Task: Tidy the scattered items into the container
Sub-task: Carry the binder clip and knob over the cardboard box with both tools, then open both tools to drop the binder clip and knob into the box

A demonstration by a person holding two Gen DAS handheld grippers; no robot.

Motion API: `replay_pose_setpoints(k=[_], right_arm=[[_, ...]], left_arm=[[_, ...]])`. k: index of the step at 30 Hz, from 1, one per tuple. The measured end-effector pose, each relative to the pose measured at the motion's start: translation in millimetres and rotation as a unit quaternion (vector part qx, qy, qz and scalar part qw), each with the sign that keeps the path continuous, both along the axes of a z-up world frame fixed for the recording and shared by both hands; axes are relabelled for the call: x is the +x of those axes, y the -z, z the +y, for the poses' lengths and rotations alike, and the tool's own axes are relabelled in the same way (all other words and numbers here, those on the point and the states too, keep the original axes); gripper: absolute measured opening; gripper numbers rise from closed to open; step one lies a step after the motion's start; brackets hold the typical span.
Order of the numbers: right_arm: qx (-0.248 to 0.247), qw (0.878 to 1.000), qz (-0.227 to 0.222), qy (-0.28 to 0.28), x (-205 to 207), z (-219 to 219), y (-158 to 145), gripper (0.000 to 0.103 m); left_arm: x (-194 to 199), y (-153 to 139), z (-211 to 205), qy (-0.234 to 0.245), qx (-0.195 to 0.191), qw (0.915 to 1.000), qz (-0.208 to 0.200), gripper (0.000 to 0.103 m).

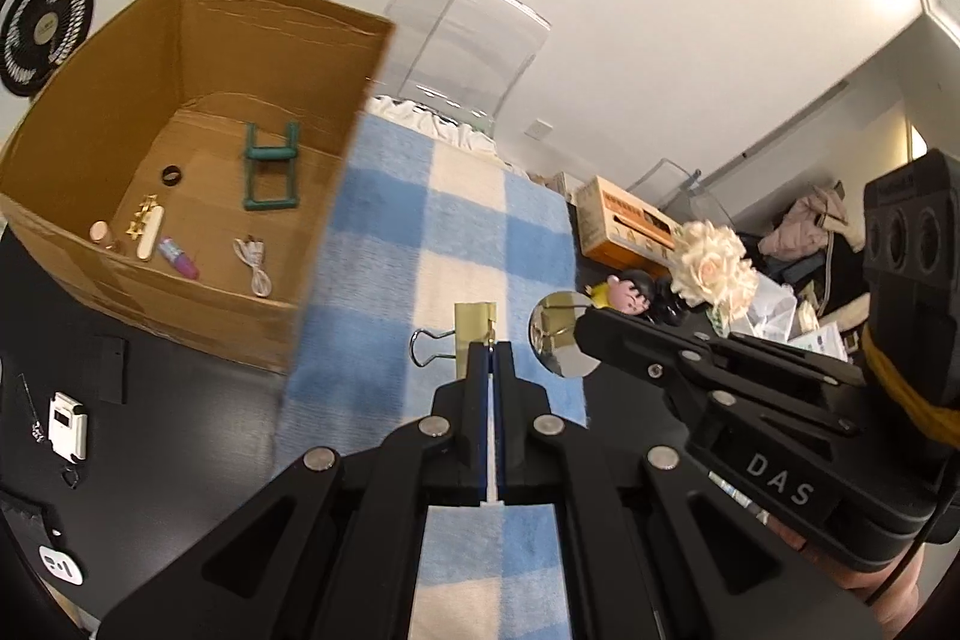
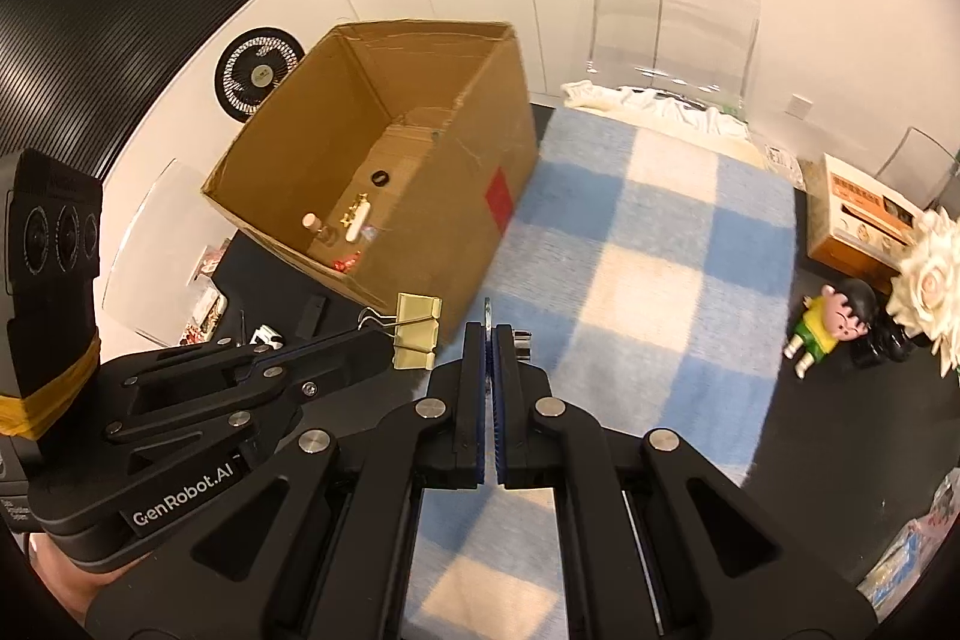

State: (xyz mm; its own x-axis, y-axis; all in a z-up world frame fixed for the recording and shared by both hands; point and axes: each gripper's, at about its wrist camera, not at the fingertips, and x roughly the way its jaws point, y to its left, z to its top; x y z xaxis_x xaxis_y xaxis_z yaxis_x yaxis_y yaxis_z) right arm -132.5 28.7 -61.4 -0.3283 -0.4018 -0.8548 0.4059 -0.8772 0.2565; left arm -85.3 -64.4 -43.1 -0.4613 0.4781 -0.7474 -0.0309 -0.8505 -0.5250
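Note:
An open cardboard box (image 1: 336,172) (image 2: 480,148) stands on the black table left of a blue-and-white checked cloth (image 1: 456,232) (image 2: 648,244). Several small items lie in the box, among them a green frame (image 1: 270,172) and a white cable (image 1: 255,262). My left gripper (image 1: 493,346) (image 2: 384,334) is shut on a gold binder clip (image 1: 474,334) (image 2: 415,331), held above the cloth near the box. My right gripper (image 2: 492,331) (image 1: 579,334) is shut on a small round mirror (image 1: 558,340), seen edge-on in the right wrist view (image 2: 488,313).
A doll (image 2: 831,328) (image 1: 627,292), a cream flower (image 2: 927,280) (image 1: 714,268) and an orange carton (image 2: 858,214) (image 1: 624,220) sit right of the cloth. A clear chair (image 2: 672,22) stands behind. A white device (image 1: 67,424) lies on the table at left. A fan (image 2: 255,70) stands behind the box.

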Motion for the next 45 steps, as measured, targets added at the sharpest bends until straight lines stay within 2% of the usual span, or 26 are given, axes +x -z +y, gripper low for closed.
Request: replay_pose_setpoints(k=[14,26,45], right_arm=[[-0.011,0.999,0.014,-0.042,-13.5,-87.7,-11.8,0.002],[-0.007,0.998,0.012,-0.061,-47.1,-138.7,-11.2,0.002],[0.017,0.997,-0.036,-0.067,-98.9,-166.8,29.1,0.002]], left_arm=[[-19.8,0.4,-111.8,-0.072,0.007,0.9974,0.008,0.001],[-56.4,14.6,-173.1,-0.098,0.007,0.9952,0.000,0.001],[-95.6,57.5,-201.2,-0.099,0.013,0.9938,-0.049,0.001]])
